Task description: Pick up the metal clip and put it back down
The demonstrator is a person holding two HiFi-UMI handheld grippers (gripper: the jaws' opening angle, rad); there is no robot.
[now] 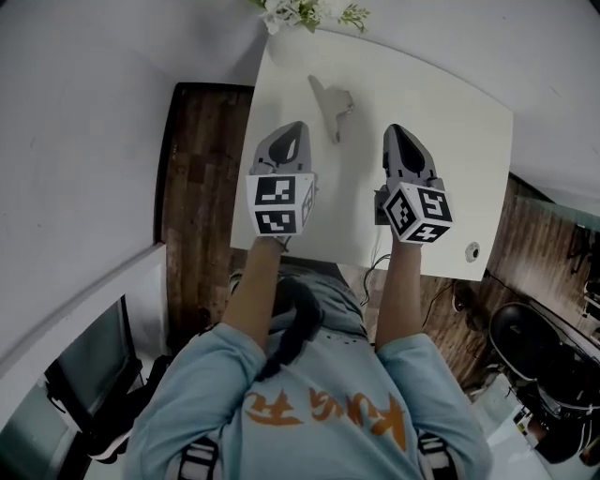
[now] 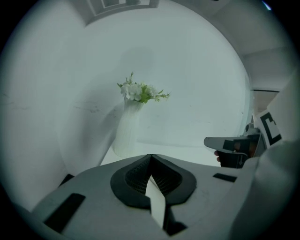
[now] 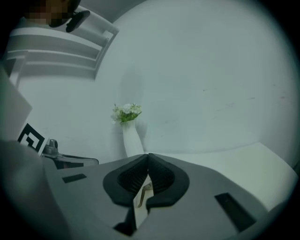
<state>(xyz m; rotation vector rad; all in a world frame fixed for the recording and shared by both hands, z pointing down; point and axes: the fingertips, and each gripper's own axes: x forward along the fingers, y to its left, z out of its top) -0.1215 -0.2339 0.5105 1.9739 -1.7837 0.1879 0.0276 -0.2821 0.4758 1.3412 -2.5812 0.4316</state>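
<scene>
The metal clip [image 1: 333, 107] lies on the white table [image 1: 459, 178], towards the far edge and between the two grippers. My left gripper [image 1: 297, 127] hovers just left of it and nearer to me, jaws shut with nothing in them [image 2: 150, 157]. My right gripper [image 1: 395, 130] is further off to the clip's right, also shut and empty [image 3: 148, 155]. Neither gripper touches the clip. In the left gripper view the right gripper [image 2: 233, 146] shows at the right edge; in the right gripper view the left gripper [image 3: 70, 160] shows at the left.
A white vase of flowers [image 1: 305, 13] [image 2: 128, 129] [image 3: 131, 136] stands at the table's far edge against the wall. A round cable hole [image 1: 472, 251] sits near the front right corner. Wooden floor lies on both sides, with a dark chair [image 1: 539, 361] at the lower right.
</scene>
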